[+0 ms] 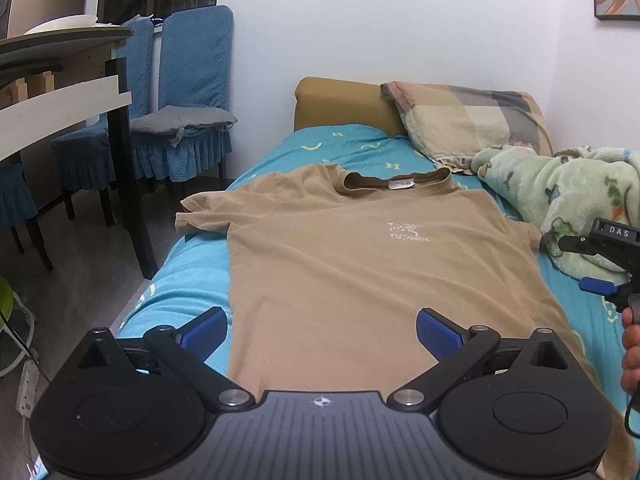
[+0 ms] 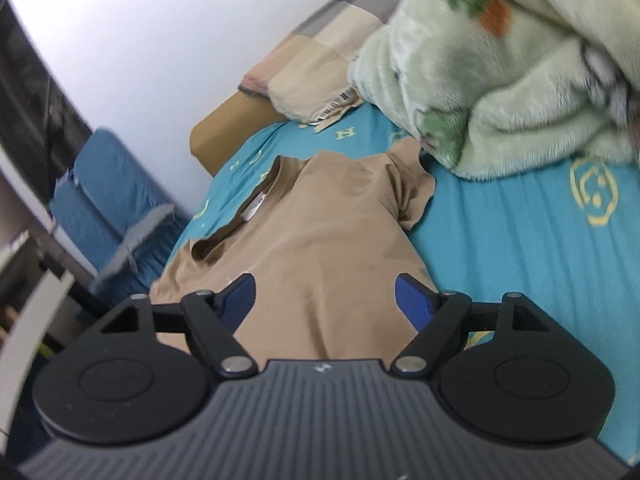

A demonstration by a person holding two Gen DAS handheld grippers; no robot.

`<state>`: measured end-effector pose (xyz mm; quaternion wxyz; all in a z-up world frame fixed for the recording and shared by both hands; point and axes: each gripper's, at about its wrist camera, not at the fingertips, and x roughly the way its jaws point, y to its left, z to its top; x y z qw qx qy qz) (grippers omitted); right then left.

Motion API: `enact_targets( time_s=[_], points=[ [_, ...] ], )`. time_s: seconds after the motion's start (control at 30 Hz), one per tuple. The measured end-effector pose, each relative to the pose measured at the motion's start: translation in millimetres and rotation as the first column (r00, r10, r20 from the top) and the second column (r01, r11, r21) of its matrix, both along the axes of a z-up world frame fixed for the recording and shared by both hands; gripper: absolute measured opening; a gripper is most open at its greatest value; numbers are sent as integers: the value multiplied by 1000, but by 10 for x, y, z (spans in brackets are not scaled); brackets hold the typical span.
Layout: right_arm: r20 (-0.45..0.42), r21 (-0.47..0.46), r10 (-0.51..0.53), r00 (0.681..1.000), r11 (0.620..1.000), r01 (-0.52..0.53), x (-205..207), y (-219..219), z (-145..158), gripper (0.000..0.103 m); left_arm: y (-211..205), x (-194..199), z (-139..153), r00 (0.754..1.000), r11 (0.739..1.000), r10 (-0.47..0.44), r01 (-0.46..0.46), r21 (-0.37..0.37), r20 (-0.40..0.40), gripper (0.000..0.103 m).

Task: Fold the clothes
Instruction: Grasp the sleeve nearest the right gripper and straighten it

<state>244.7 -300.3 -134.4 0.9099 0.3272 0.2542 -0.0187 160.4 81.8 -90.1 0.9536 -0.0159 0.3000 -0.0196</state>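
Note:
A tan T-shirt (image 1: 340, 256) with a small white chest logo lies flat, face up, on the blue bed sheet (image 1: 188, 276), collar toward the pillow. My left gripper (image 1: 322, 334) is open above the shirt's lower hem, holding nothing. My right gripper (image 2: 325, 300) is open over the shirt's (image 2: 320, 232) right side near the sleeve, holding nothing. The right gripper also shows at the right edge of the left wrist view (image 1: 600, 264), above the sheet beside the shirt.
A checked pillow (image 1: 464, 120) and a tan cushion (image 1: 340, 104) lie at the head of the bed. A green fleece blanket (image 1: 568, 196) is heaped on the right. Blue-covered chairs (image 1: 188, 100) and a table (image 1: 60, 76) stand left of the bed.

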Motion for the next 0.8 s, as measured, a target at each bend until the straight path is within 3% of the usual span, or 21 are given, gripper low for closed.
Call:
enact_targets(
  time_s=[0.17, 0.2, 0.4, 0.57, 0.63, 0.73, 0.8],
  points=[
    [-13, 119, -56, 998, 991, 58, 152, -321, -231, 59, -10, -10, -12, 998, 996, 61, -63, 64, 27, 102],
    [-20, 160, -79, 997, 984, 81, 182, -407, -302, 51, 4, 0, -9, 997, 995, 77, -78, 66, 26, 102],
    [-54, 348, -165, 985, 921, 174, 448, -818, -692, 49, 78, 37, -18, 996, 996, 91, -91, 22, 21, 102],
    [-85, 401, -197, 977, 891, 214, 779, -960, -963, 42, 11, 115, -97, 998, 998, 57, -57, 13, 2, 102],
    [-88, 395, -202, 976, 892, 220, 942, -994, -1045, 23, -21, 164, -146, 999, 999, 40, -40, 7, -13, 102],
    [-89, 354, -200, 976, 909, 218, 1221, -1025, -1121, 5, -61, 246, -234, 999, 1000, 18, -18, 2, -40, 102],
    [-73, 329, -196, 978, 921, 209, 1405, -1036, -1135, 3, -73, 308, -300, 998, 1000, 9, -9, -7, -60, 102]
  ],
)
